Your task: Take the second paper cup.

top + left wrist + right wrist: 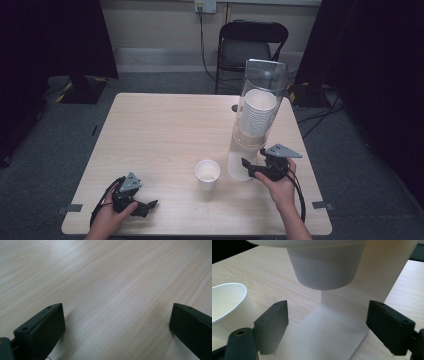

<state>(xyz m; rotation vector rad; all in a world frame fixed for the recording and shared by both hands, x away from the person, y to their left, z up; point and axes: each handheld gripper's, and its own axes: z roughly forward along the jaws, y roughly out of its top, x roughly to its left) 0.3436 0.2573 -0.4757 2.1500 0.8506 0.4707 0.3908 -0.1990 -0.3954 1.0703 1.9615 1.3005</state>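
Your left gripper (150,205) rests low at the table's (160,130) near-left corner, jaws spread wide over bare wood. Your right gripper (325,327) sits with its jaws parted at the foot of the clear cup dispenser (257,120), just under the lowest cup (325,270) hanging from the stack. One loose paper cup (207,174) stands upright just left of the dispenser's base.

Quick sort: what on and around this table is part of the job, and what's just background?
In play:
- clear tube cup dispenser on a white base
- bottom white paper cup hanging from it
- loose white paper cup on the table
- right gripper, open at the dispenser base
- left gripper, open over bare wooden table

Background:
- black folding chair
- wall socket and cable
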